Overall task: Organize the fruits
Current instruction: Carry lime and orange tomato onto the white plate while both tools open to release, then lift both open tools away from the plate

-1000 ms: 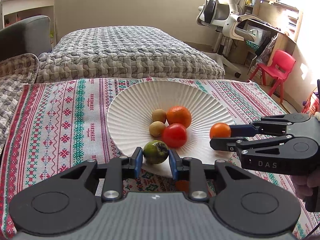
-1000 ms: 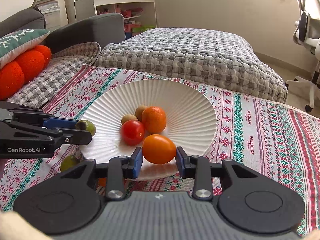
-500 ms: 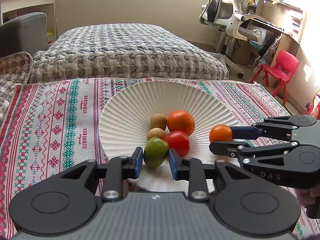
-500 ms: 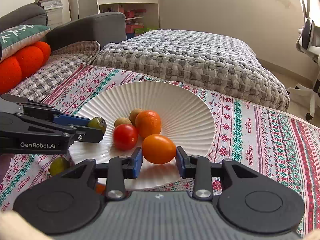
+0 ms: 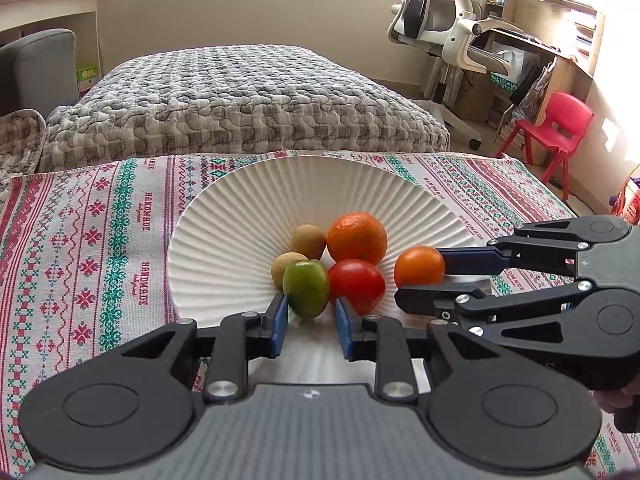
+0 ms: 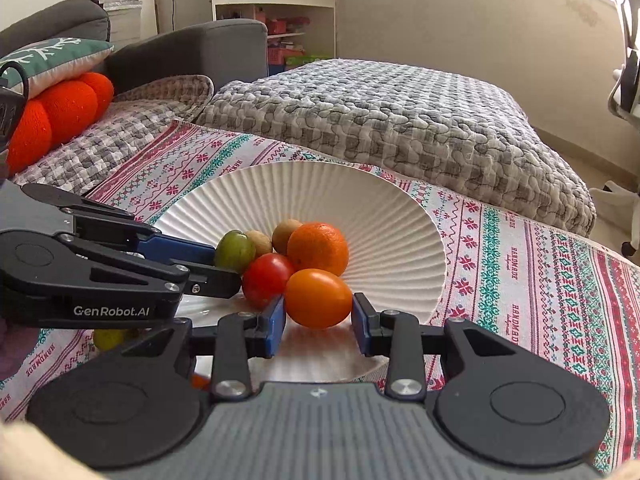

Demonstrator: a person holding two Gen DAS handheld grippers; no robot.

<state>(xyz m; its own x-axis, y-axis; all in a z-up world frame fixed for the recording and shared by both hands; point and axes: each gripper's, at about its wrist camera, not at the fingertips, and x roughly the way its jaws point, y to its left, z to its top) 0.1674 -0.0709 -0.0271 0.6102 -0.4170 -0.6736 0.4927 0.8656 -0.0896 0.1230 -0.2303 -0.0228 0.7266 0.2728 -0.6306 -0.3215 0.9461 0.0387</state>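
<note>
Room: a bedroom with a quilted grey bed (image 5: 240,108), a white office chair (image 5: 444,32) and a red plastic chair (image 5: 560,124) behind the work surface. Tabletop: covered by a woven cloth (image 5: 92,240) in red, green and white bands, printed "HANDMADE".

Landmark: one white plate (image 5: 248,216), round, shallow, finely ribbed from centre to rim, matte finish.

Fruits on or over the plate, six counted:
- One orange (image 5: 357,237), round, dimpled skin, at the plate's centre.
- One red tomato (image 5: 357,285), smooth and glossy, just in front of the orange and touching it.
- Two small brown fruits (image 5: 308,241), oval, dull-skinned, left of the orange, one behind the other.
- One green fruit (image 5: 306,289), egg-shaped, smooth, at the plate's near left, touching the front brown fruit.
- One orange tomato (image 6: 318,298), oval, shiny, at the plate's near right beside the red tomato.

Off the plate: one further green fruit (image 6: 109,338) on the cloth at the plate's near left edge, partly hidden; a scrap of something orange below it cannot be identified.

Tools, two, black plastic with blue pads:
- Left tool (image 5: 307,318), narrow, pads either side of the green fruit; whether they press it cannot be told.
- Right tool (image 6: 319,320), closed onto the orange tomato, both pads touching its sides, over the plate's near rim.
</note>
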